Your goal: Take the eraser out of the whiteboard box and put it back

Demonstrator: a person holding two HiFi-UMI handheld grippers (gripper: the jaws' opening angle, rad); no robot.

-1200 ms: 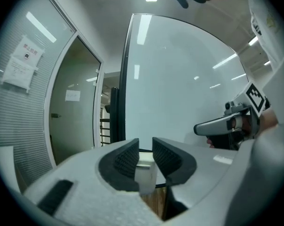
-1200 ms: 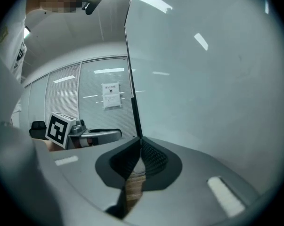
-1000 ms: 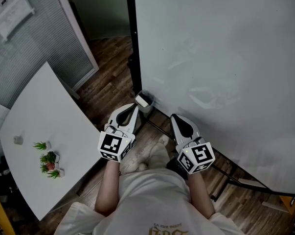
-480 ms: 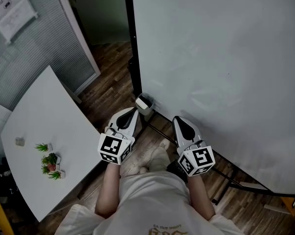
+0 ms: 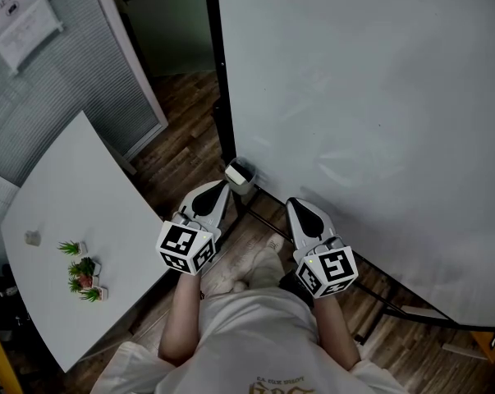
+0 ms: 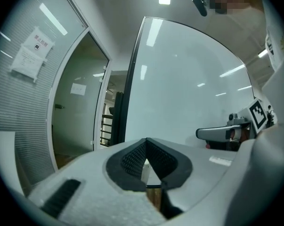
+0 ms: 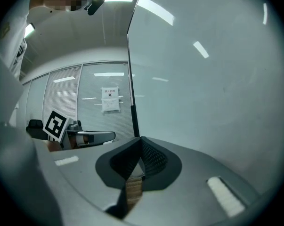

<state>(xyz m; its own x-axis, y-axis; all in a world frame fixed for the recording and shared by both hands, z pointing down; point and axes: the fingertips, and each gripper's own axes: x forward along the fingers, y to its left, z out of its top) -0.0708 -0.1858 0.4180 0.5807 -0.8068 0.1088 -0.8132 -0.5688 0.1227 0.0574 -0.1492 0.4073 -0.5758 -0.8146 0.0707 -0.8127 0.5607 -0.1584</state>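
A small white whiteboard box [image 5: 240, 174] hangs at the lower left corner of the whiteboard [image 5: 362, 97]. Something dark shows in its open top, but I cannot tell if it is the eraser. My left gripper [image 5: 220, 187] points at the box from just below it, jaws shut and empty. My right gripper [image 5: 295, 205] is level beside it, close to the board's lower edge, also shut and empty. In the left gripper view the jaws [image 6: 146, 141] meet at a point in front of the board. The right gripper view shows its own closed tip [image 7: 141, 140] the same way.
A white table [image 5: 75, 212] stands to the left with small potted plants [image 5: 81, 268] near its edge. Behind it are a blinds-covered glass wall [image 5: 58, 80] and a doorway [image 5: 169, 23]. The board's black stand legs [image 5: 378, 298] run across the wooden floor at the right.
The left gripper has rolled slightly, its marker cube tipping to the left. Both grippers stay nearly where they were, still shut.
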